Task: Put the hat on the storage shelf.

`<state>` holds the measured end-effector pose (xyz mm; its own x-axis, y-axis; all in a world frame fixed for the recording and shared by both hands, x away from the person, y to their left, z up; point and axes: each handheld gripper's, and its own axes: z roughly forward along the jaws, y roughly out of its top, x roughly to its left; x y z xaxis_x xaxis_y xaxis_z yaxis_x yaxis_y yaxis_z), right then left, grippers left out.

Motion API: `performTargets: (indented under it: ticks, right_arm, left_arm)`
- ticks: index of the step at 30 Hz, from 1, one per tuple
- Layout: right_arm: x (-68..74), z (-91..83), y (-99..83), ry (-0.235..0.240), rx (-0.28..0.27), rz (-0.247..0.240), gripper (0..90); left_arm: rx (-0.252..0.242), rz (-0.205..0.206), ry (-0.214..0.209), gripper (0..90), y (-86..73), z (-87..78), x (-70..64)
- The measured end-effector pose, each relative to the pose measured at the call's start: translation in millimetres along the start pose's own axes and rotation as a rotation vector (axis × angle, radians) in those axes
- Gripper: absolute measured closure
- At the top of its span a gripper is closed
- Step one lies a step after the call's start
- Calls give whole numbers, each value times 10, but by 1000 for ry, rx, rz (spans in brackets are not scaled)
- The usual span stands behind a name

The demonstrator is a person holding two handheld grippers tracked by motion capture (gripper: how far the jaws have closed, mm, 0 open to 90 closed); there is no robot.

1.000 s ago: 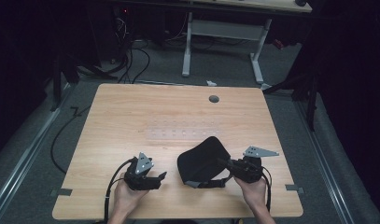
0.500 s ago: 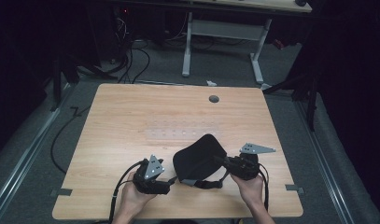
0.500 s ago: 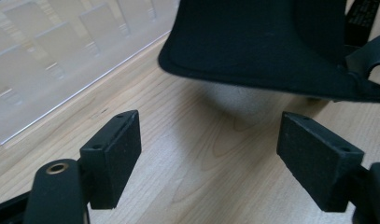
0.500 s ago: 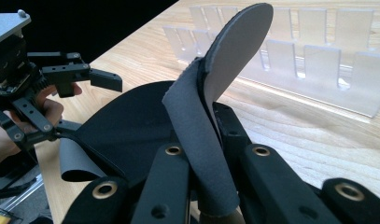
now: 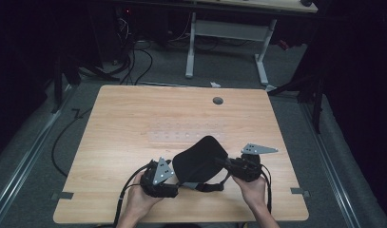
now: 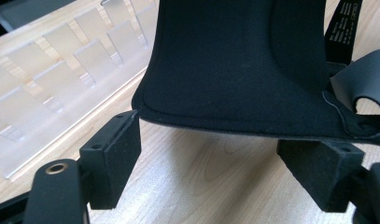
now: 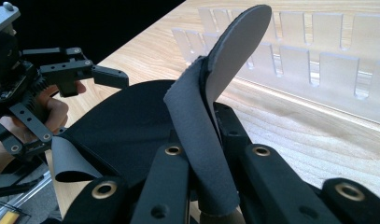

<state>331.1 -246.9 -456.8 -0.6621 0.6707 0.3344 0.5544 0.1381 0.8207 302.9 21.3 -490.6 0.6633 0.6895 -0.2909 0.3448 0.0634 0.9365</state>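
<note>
A: what do the handheld rigs look like?

B: both black. left gripper (image 5: 178,186) and right gripper (image 5: 223,162) each carry a grey three-cornered plate and trail a black cable. blocky black jaws, brass-ringed screw holes on the linkages. forearms look bare, I think, it's dim.

Dark room, grey carpet (image 5: 34,156)

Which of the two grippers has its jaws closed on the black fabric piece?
The right gripper: its jaws pinch the fabric piece, while the left gripper stands open.
</note>
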Motion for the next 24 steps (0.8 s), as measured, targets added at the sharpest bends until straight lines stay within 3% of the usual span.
performTargets:
  ticks: [11,15,24]
  right_arm:
    - [36,13,8,25,2,-4,842]
    - [48,30,6,34,8,-6,842]
    - [89,46,19,48,4,-10,838]
  left_arm:
    - [-2,50,4,336,-16,-11,-35]
    - [0,34,-6,424,12,-8,-47]
    - [25,35,-17,517,67,-23,-46]
